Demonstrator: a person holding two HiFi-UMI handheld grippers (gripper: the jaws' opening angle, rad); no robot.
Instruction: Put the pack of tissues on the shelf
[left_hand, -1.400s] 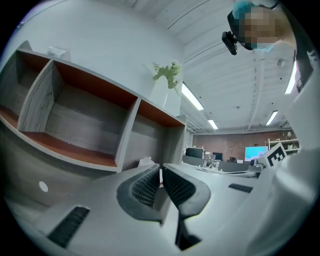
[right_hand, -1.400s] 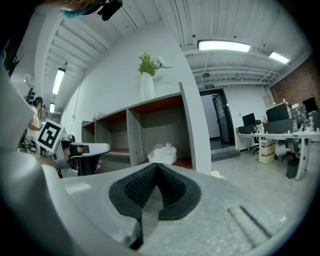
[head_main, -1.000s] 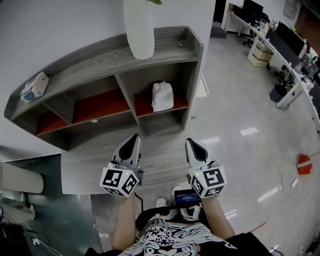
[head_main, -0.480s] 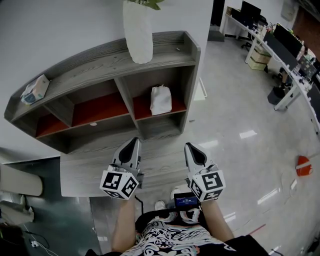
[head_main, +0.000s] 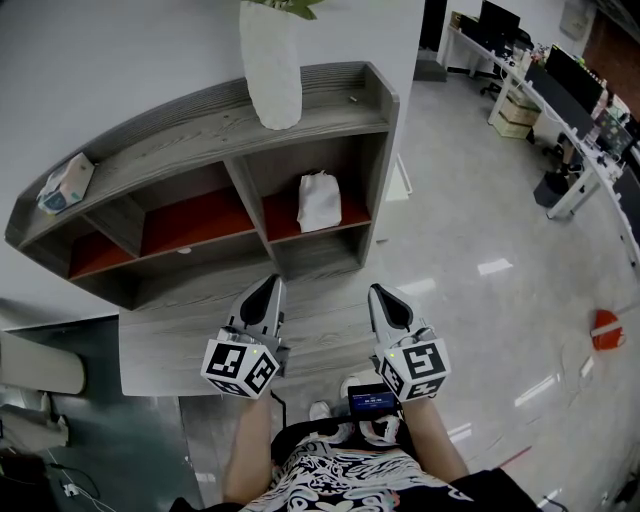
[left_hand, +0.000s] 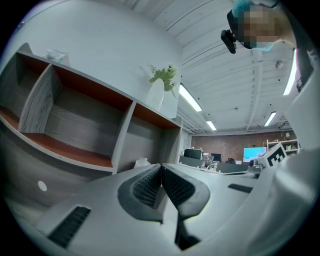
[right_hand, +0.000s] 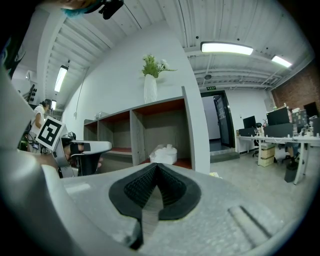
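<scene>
A white pack of tissues (head_main: 319, 201) lies in the right compartment of the grey wooden shelf (head_main: 230, 120), on its red floor; it also shows in the right gripper view as the white pack of tissues (right_hand: 163, 154) and, partly hidden, as the pack (left_hand: 142, 162) in the left gripper view. A second tissue pack (head_main: 66, 183) lies on the shelf's top at the far left. My left gripper (head_main: 268, 284) and right gripper (head_main: 382, 293) are held side by side below the shelf, over its low front ledge. Both are shut with nothing between the jaws.
A tall white vase (head_main: 271, 63) with a plant stands on the shelf's top. A low grey ledge (head_main: 180, 335) runs in front of the shelf. Shiny floor (head_main: 480, 250) spreads to the right, with office desks (head_main: 560, 90) at the far right and a red object (head_main: 607, 330) on the floor.
The view has shifted slightly, so the shelf sits a little further up. Both grippers stay shut and side by side, a touch lower in the picture.
</scene>
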